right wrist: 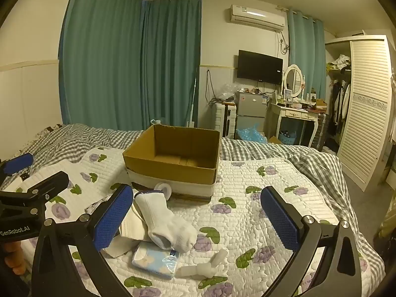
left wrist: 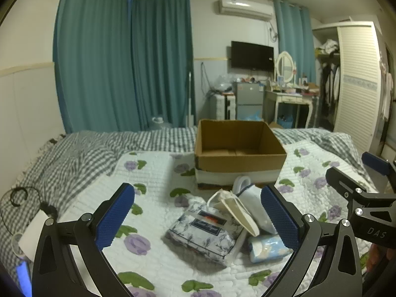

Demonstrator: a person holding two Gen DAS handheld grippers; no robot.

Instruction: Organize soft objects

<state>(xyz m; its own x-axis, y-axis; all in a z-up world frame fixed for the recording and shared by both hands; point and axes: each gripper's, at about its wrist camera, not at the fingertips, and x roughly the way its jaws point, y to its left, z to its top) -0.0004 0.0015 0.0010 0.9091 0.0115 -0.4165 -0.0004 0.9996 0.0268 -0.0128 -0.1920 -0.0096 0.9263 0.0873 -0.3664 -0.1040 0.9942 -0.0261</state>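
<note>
An open cardboard box (left wrist: 239, 146) (right wrist: 173, 157) stands empty on the floral quilt. In front of it lies a pile of soft items: a floral tissue pack (left wrist: 205, 232), a cream cloth pouch (left wrist: 236, 209), a white sock (right wrist: 168, 222) (left wrist: 257, 205), a small light-blue tissue pack (left wrist: 267, 247) (right wrist: 156, 257), and a white tape roll (right wrist: 163, 188). A clear plastic piece (right wrist: 205, 267) lies near the right gripper. My left gripper (left wrist: 198, 219) is open above the pile, holding nothing. My right gripper (right wrist: 198, 219) is open over the quilt just right of the pile, holding nothing.
The bed has a white quilt with purple flowers (right wrist: 247, 210) over a grey checked cover (left wrist: 74, 153). A white charger and cable (left wrist: 32, 232) lie at the left. Beyond the bed stand teal curtains, a small fridge, a dressing table and a wardrobe (right wrist: 366, 113).
</note>
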